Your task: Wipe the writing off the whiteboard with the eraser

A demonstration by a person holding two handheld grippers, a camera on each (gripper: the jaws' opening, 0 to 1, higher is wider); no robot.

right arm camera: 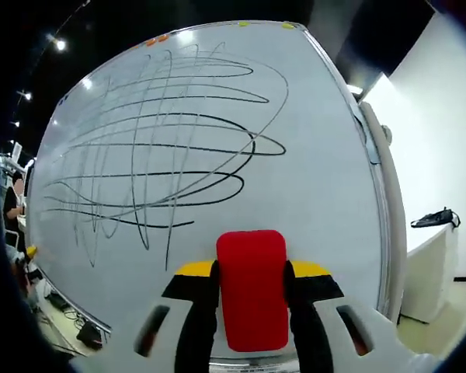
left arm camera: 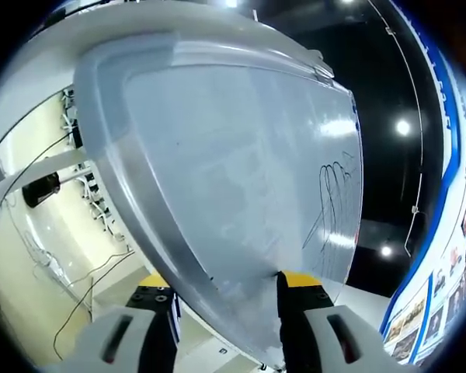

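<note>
My right gripper (right arm camera: 252, 299) pinches the red eraser (right arm camera: 252, 287) upright, the whiteboard (right arm camera: 326, 179) scribbles (right arm camera: 163, 148) ahead and up-left of it, while my left gripper (left arm camera: 225, 326) clamps the board's edge, well aside
</note>
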